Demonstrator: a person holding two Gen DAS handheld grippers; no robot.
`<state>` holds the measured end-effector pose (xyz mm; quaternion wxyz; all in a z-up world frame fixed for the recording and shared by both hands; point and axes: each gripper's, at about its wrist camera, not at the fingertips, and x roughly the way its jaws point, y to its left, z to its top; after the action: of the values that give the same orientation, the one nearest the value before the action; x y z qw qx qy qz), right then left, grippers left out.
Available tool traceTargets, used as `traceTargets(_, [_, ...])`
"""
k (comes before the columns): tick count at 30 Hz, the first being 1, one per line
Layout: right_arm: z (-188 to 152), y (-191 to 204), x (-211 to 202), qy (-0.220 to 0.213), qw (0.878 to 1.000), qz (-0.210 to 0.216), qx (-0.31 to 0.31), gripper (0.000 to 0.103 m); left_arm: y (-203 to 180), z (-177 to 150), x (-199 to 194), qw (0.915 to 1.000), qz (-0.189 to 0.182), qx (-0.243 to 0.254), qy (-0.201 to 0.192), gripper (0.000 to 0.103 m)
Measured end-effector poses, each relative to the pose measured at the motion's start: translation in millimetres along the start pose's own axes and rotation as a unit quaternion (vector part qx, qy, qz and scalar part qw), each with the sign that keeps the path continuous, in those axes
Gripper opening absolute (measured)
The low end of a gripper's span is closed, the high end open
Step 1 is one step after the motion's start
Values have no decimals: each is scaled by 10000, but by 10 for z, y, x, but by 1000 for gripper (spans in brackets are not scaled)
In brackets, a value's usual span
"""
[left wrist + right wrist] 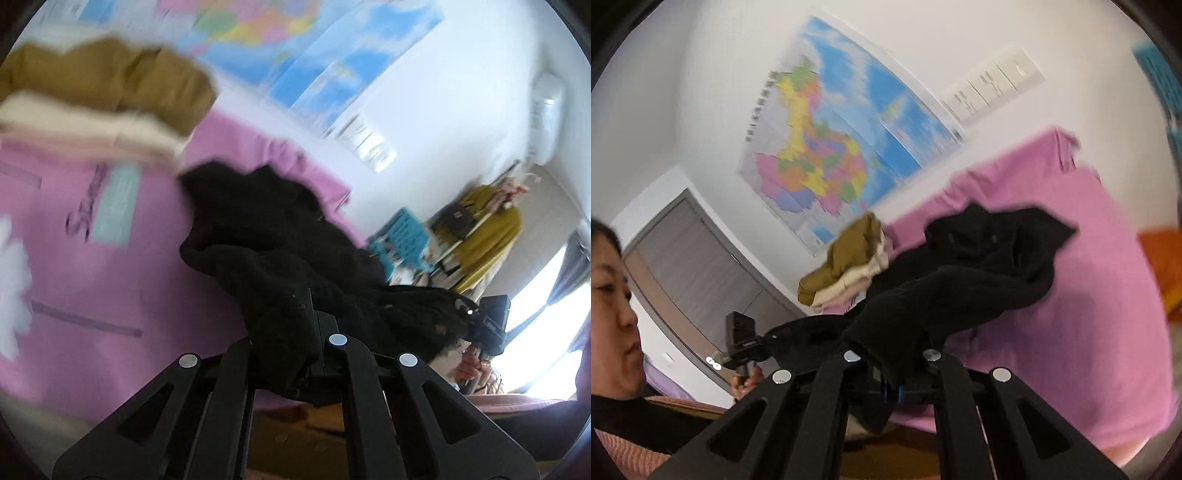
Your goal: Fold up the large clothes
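Note:
A black knitted garment [280, 243] hangs lifted between both grippers over a pink bed sheet [92, 266]. My left gripper [291, 332] is shut on one part of it, with cloth bunched between the fingers. My right gripper [894, 354] is shut on another part of the same garment [979, 266]. The right gripper also shows at the right of the left wrist view [487, 325], and the left gripper at the lower left of the right wrist view [746, 343]. The rest of the garment trails onto the pink sheet [1089, 295].
A stack of folded clothes, mustard on cream [103, 99], lies on the bed by the wall; it also shows in the right wrist view [846, 266]. A wall map [831, 140] hangs behind. A clothes rack with a yellow garment [487, 229] stands at the right.

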<state>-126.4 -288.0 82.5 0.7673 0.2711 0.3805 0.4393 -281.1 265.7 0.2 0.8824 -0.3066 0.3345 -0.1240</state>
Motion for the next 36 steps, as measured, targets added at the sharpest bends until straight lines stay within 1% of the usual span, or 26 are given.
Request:
traceTargets(2, [-74, -64, 68, 122, 9998, -51, 124, 4, 89, -44, 73, 9999, -28, -90, 138, 4])
traceTargets(5, [-95, -64, 62, 89, 9998, -41, 174, 4, 143, -37, 58, 9998, -88, -162, 118, 4])
traceTargets(7, [-36, -31, 30, -29, 9998, -15, 180, 4, 133, -1, 19, 9998, -112, -136, 90, 4])
traceTargets(11, [114, 3, 61, -138, 9997, 11, 193, 4, 33, 156, -15, 9999, -5, 108, 89, 4])
traceTargets(12, [196, 9, 95, -165, 9996, 60, 215, 4, 2, 215, -12, 9998, 43, 178, 112, 4])
traceTargets(14, [343, 2, 134, -211, 9995, 19, 216, 4, -48, 324, 3, 9994, 99, 268, 170, 4])
traceTargets(16, [495, -25, 173, -242, 9993, 72, 270, 4, -84, 481, 28, 9991, 143, 347, 218, 4])
traceTargets(21, [920, -105, 326, -353, 9986, 43, 379, 4, -189, 872, 93, 9978, 224, 592, 209, 4])
traceTargets(24, [1166, -210, 464, -350, 9979, 16, 539, 4, -227, 1141, 183, 9973, 287, 628, 263, 4])
traceTargets(29, [1573, -366, 713, -335, 9968, -83, 717, 4, -251, 1574, 439, 9956, 523, 670, 397, 4])
traceTargets(31, [1732, -460, 840, -287, 9957, -81, 881, 4, -238, 1740, 560, 9949, 616, 659, 458, 4])
traceTargets(32, [1784, -499, 893, -265, 9956, -132, 887, 4, -218, 1838, 635, 9947, 672, 606, 494, 4])
traceTargets(34, [1912, -644, 1050, -166, 9935, -194, 1112, 4, -159, 2026, 798, 9945, 715, 461, 608, 4])
traceTargets(36, [2007, -768, 1165, -126, 9918, -316, 1235, 4, -129, 2154, 945, 9930, 848, 422, 699, 4])
